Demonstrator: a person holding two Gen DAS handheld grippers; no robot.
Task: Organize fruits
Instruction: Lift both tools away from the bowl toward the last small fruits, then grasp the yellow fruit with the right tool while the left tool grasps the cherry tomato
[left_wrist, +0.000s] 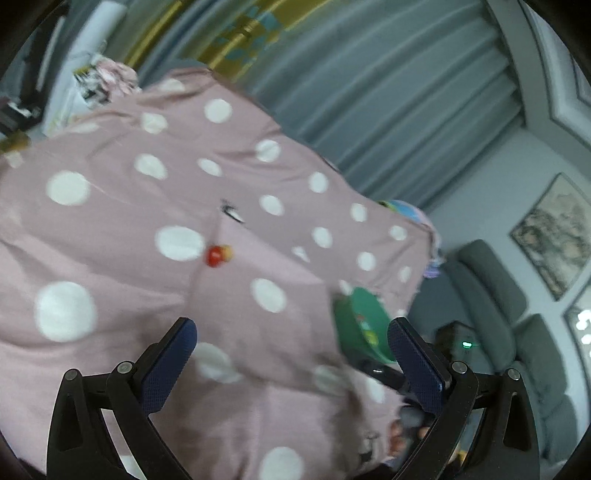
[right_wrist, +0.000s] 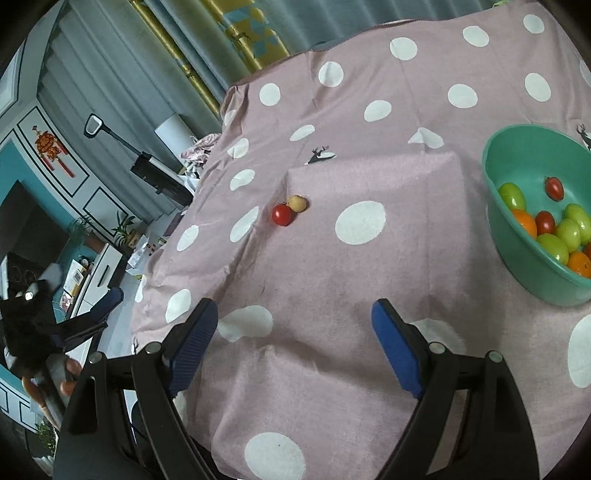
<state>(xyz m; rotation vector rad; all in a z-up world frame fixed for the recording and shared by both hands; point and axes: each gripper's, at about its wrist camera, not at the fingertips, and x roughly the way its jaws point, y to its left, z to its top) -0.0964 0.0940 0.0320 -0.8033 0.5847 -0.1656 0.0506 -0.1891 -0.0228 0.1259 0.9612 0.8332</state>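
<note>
So the whole scene sits on a pink cotton tablecloth with big white polka dots (right_wrist: 369, 280), and the handy landmark is the round teal plastic bowl (right_wrist: 517, 266) near its right side in the right wrist view. Inside that bowl there's a pile of fruit: several green grape-like fruits (right_wrist: 552, 248), a couple of small red cherry tomatoes (right_wrist: 554, 187) and two orange citrus fruits (right_wrist: 523, 223), all bunched against the near wall of the bowl.

Well to the left of the bowl, out on the open cloth, one loose red cherry tomato (right_wrist: 282, 215) lies touching a small pale yellow round fruit (right_wrist: 297, 203). Those two aren't in the bowl.

The right gripper (right_wrist: 295, 339) with its blue ribbed pads hangs above the cloth, nearer the camera than the bowl and to its left, jaws spread wide with nothing between them.

The left wrist view is pretty blurry, but the left gripper (left_wrist: 291, 362) also has its jaws wide apart and empty. From there the bowl shows as a green smear (left_wrist: 360, 321) just beside the right-hand finger, with the loose tomato and yellow fruit (left_wrist: 218, 255) farther off on the cloth. A person's fingers (right_wrist: 70, 373) show at the far left edge, well away from the bowl.
</note>
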